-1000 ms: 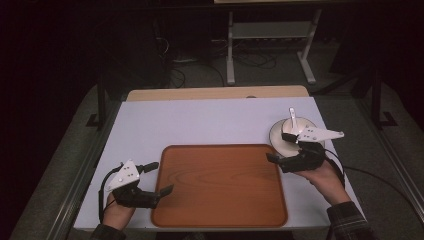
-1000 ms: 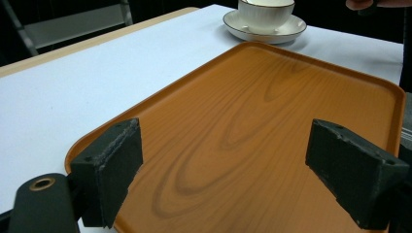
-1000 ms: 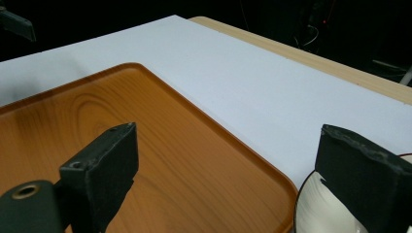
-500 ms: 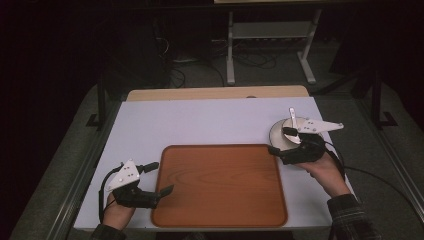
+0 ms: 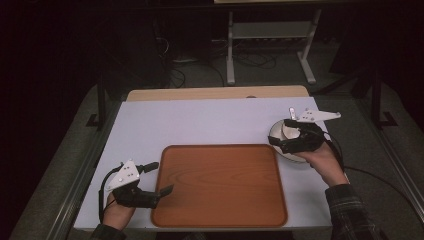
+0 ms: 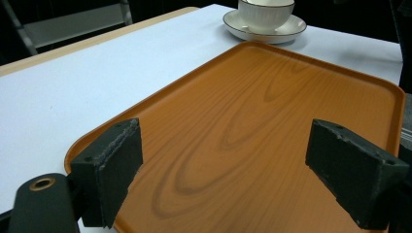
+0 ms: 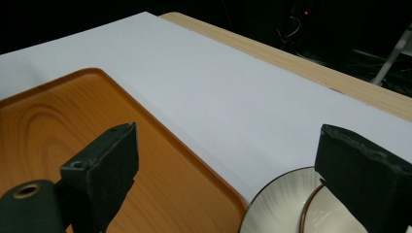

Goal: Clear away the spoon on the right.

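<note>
A wood-grain orange tray (image 5: 220,186) lies in the middle of the white table. To its right stands a white cup (image 6: 265,10) on a gold-rimmed saucer (image 6: 265,30). My right gripper (image 5: 281,132) hovers open over the cup and saucer (image 5: 284,135), jaws pointing left, one on each side of the saucer's near-left rim (image 7: 274,209). At the tray's left edge my left gripper (image 5: 160,177) is open, its jaws spread wide over the tray's corner (image 6: 228,131) with nothing between them. The right gripper's body hides part of the cup in the high view.
A white sheet (image 5: 200,125) covers the table, with a bare wooden strip (image 5: 215,93) along the far edge. Beyond the table, a metal frame (image 5: 272,35) and cables sit on the dark floor. A cable trails from each gripper.
My right gripper has shifted a little toward the far side over the cup and saucer. The left gripper and the tray have stayed put.
</note>
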A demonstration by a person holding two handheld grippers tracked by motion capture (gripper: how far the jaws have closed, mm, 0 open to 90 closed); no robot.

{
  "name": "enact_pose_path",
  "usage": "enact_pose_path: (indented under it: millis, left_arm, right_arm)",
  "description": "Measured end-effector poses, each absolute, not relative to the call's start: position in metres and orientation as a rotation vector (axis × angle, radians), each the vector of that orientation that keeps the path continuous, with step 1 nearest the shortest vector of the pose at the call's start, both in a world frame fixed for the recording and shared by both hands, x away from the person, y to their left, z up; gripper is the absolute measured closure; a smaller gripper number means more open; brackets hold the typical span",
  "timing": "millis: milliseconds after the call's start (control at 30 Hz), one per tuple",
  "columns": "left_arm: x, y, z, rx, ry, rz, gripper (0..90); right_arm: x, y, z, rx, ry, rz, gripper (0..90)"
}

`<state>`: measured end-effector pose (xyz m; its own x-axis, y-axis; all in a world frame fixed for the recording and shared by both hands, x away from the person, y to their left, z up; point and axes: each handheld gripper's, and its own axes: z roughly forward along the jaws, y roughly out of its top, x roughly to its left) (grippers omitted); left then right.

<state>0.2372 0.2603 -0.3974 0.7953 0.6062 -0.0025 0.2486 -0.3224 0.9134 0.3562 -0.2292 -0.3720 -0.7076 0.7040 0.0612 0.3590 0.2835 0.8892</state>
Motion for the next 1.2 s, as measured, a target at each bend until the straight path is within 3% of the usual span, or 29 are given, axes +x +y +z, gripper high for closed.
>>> enact_pose_path:
  millis: [667, 1200]
  left_arm:
    - [0.237, 0.262, -0.397, 1.903, 0.649, 0.419, 12.8]
    - [0.237, 0.263, -0.397, 1.905, 0.649, 0.419, 12.8]
  right_arm:
    - [0.39, -0.241, -0.373, 1.073, 2.192, 1.309, 15.1]
    - [0.419, -0.246, -0.372, 1.16, 2.236, 1.238, 44.4]
